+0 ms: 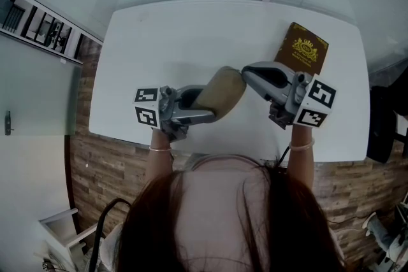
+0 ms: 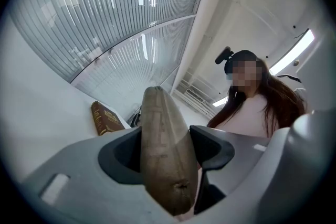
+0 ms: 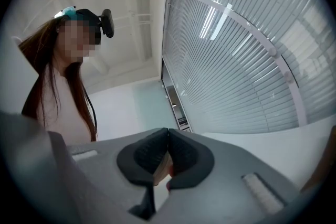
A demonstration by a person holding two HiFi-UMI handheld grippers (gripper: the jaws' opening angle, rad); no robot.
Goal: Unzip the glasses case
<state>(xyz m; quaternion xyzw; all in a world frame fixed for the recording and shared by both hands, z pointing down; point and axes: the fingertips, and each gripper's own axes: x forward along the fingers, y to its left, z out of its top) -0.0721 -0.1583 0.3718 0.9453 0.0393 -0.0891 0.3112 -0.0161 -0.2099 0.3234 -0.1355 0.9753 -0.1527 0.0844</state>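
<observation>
Over the table, the glasses case sits between the left gripper and the right gripper; 1 book lies on the table behind the right one.

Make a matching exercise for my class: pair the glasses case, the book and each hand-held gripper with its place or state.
1 glasses case
2 book
3 left hand-held gripper
4 right hand-held gripper

a jaws pinched together on a small tab
b lying flat on the white table
c tan, gripped between two jaws
d jaws spread wide around the case

Pairs: 1-c, 2-b, 3-d, 4-a
</observation>
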